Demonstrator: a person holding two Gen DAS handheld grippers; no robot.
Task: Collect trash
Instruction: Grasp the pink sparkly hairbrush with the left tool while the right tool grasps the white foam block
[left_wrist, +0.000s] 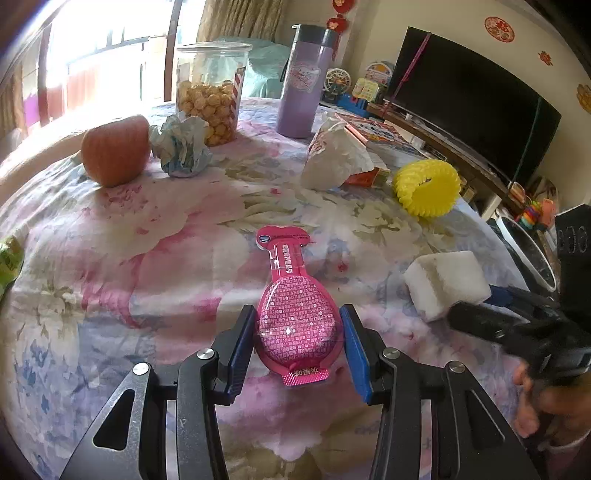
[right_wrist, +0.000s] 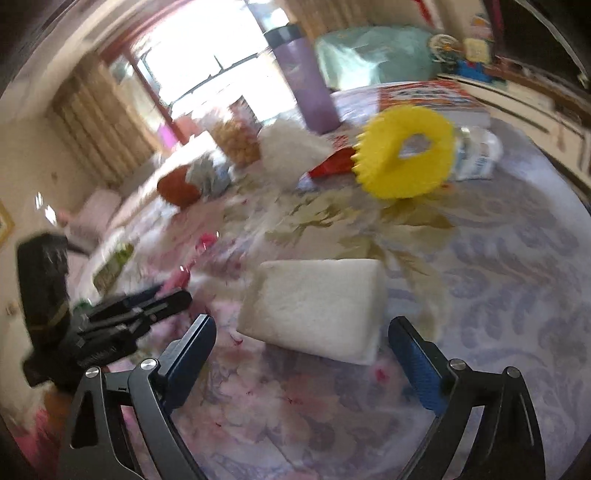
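Trash on the floral tabletop (left_wrist: 122, 258): a pink blister pack (left_wrist: 295, 314) sits clamped between the left gripper (left_wrist: 297, 334) fingers, its neck pointing away. Right gripper (right_wrist: 301, 338) has its fingers spread wide, nothing between them, a white sponge block (right_wrist: 317, 306) just ahead. Crumpled paper (left_wrist: 181, 146) lies beside an apple (left_wrist: 114, 149) farther back.

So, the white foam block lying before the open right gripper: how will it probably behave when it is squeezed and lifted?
The white foam block looks porous and sponge-like, so it is probably very light and would dent under the pads. Its rough surface should resist slipping. It lies on a broad flat face, so it seems unlikely to roll; the right gripper, jaws wide, appears open enough to span it.
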